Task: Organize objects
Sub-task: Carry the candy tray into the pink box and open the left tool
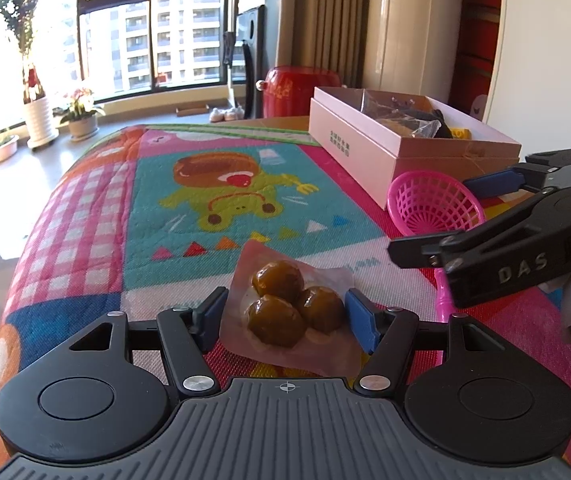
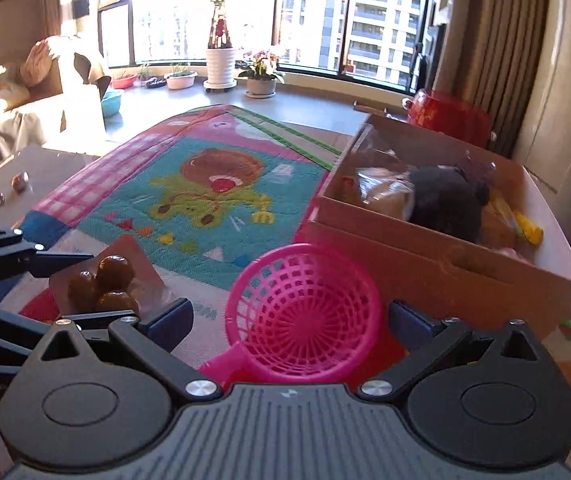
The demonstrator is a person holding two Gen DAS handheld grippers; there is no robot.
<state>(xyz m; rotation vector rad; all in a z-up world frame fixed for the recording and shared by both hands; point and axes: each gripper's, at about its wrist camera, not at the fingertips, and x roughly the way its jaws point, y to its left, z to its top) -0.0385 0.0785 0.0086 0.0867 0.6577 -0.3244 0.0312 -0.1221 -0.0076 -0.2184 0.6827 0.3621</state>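
Clear, slippery plastic is the hazard in the left wrist view: the left tool (image 1: pixel 283 318) stands apart around a transparent pouch of three brown glazed balls (image 1: pixel 285 306) lying on the bright cartoon-print cloth (image 1: pixel 213 200); its pads look close, contact unclear, and closing could crumple the film or squirt it out.

From the right wrist view, the right tool (image 2: pixel 291 318) is spread astride a pink plastic mesh scoop (image 2: pixel 305 306) beside the open cardboard box (image 2: pixel 445 268); the rounded rim could skid off a pad.

Open printed mat (image 1: pixel 205 208) lies ahead of both grippers. On the right side, the pink strainer (image 2: pixel 305 304) and the filled cardboard box (image 1: pixel 405 140) just behind it block passage; the sealed packet (image 1: pixel 285 304) lies nearer.
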